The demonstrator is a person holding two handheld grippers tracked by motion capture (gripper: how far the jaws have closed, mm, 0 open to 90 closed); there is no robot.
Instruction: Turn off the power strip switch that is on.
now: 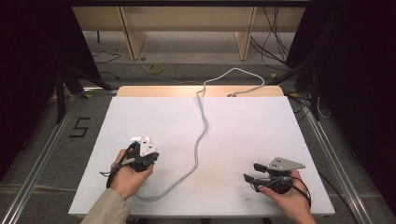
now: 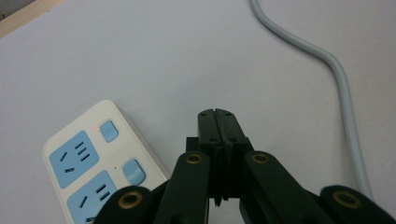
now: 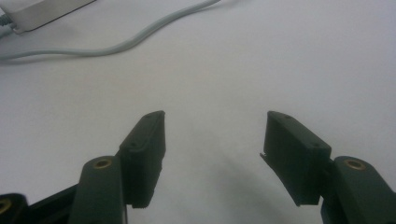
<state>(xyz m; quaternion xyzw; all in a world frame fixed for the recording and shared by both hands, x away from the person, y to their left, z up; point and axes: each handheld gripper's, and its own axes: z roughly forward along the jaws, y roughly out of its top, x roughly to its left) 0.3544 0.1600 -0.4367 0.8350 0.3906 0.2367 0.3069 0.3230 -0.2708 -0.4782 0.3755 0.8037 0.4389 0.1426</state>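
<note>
Power strip (image 2: 100, 158) is seen at the lower left of the left gripper view, flat on the table (image 1: 243, 126), just beside the left gripper (image 2: 218, 122), whose jaws are pressed together on nothing. Its cable (image 1: 201, 135) is laid up the middle. At lower right, the right gripper (image 3: 212, 140) is held with jaws apart, empty.

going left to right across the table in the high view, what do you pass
left gripper with the power strip under it → grey cord snaking down the middle of the table → right gripper
</note>
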